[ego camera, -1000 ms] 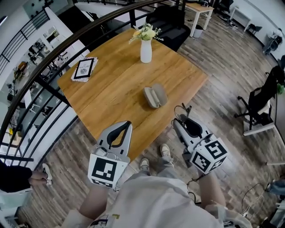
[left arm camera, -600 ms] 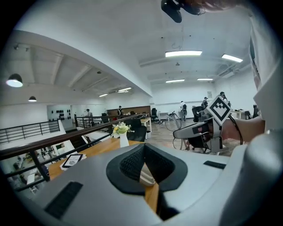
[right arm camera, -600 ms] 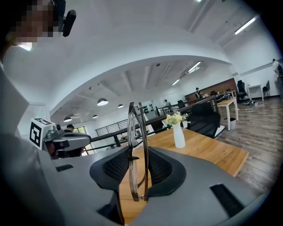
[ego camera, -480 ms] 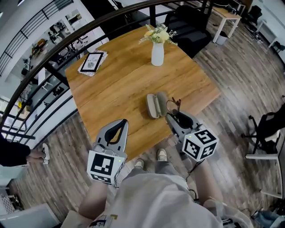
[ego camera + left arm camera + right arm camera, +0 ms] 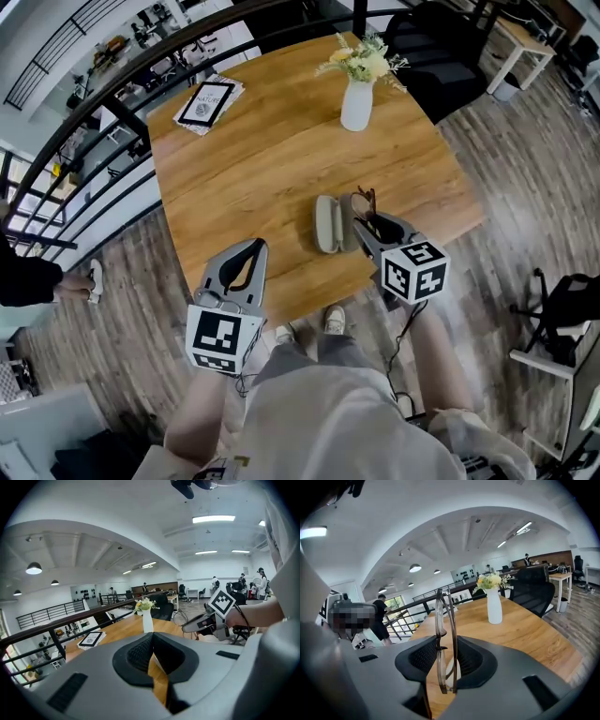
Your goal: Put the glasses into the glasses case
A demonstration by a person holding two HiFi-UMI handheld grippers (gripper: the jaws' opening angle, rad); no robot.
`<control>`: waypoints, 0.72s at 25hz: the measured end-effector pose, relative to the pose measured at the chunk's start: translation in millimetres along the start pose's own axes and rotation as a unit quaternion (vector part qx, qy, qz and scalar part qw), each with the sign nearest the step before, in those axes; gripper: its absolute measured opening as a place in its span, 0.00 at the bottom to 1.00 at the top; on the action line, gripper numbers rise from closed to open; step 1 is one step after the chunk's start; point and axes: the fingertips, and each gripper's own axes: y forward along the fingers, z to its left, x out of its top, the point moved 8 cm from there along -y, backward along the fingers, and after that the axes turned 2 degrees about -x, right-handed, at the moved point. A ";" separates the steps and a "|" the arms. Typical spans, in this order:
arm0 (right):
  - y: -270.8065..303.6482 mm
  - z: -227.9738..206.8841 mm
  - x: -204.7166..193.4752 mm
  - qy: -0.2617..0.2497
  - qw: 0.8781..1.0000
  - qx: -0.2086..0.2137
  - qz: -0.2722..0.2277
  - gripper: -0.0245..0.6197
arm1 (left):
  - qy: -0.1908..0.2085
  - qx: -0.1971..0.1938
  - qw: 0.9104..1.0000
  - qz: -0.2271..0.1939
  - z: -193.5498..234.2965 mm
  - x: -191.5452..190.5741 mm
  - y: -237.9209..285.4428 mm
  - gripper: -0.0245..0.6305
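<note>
Over the wooden bench [image 5: 262, 159], our right gripper [image 5: 367, 225] pointed down, fingers gripping glasses [image 5: 443, 634] beside the case [image 5: 328, 225]; our left gripper [image 5: 251, 248] had its fingers together.

On bench [image 5: 262, 159]: glasses case [image 5: 327, 223] near front edge; vase [image 5: 356, 105] behind it; booklet [image 5: 208, 102] far left. In right claw [image 5: 361, 222], glasses [image 5: 366, 204], just right of case.

Item count on the one tabletop [image 5: 253, 159]:
- one glasses case [image 5: 328, 223]
- one pair of glasses [image 5: 366, 202]
- one white vase [image 5: 356, 105] with one bunch of flowers [image 5: 364, 62]
- one booklet [image 5: 208, 101], far left

The tongs number two: left tongs [image 5: 253, 247] and right tongs [image 5: 364, 223].
</note>
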 end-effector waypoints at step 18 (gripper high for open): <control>148.5 -30.3 -78.5 0.087 0.988 -0.001 0.129 0.25 | -0.042 0.000 0.995 0.088 22.6 -59.1 68.8 0.06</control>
